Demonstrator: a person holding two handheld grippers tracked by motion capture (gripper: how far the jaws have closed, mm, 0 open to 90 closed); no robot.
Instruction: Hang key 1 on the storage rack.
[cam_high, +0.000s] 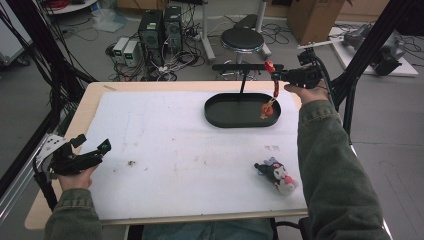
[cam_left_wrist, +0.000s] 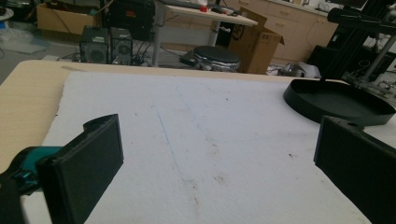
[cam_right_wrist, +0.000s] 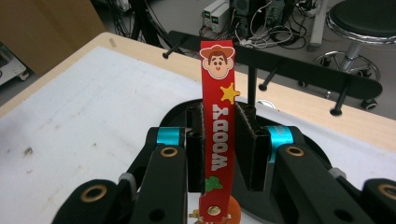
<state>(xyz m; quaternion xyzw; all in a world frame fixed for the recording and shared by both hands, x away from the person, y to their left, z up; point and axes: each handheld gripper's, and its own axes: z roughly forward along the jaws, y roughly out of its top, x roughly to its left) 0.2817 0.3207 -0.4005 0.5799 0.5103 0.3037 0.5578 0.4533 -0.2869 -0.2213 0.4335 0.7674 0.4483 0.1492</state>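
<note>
My right gripper (cam_right_wrist: 219, 140) pinches the red strap (cam_right_wrist: 217, 126), held up over the black tray (cam_high: 220, 117) at two o'clock. It may slip and miss the rack pegs (cam_right_wrist: 327, 79). My left gripper (cam_left_wrist: 210, 158) rests wide apart at eight o'clock.

Glossy rubbery red strap (cam_right_wrist: 218, 135); matt black tray (cam_high: 220, 118); stained white cloth (cam_high: 175, 150).

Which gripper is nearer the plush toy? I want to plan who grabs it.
Right. The right gripper is up beyond the plush toy, over the black tray; the left gripper sits across the table.
</note>
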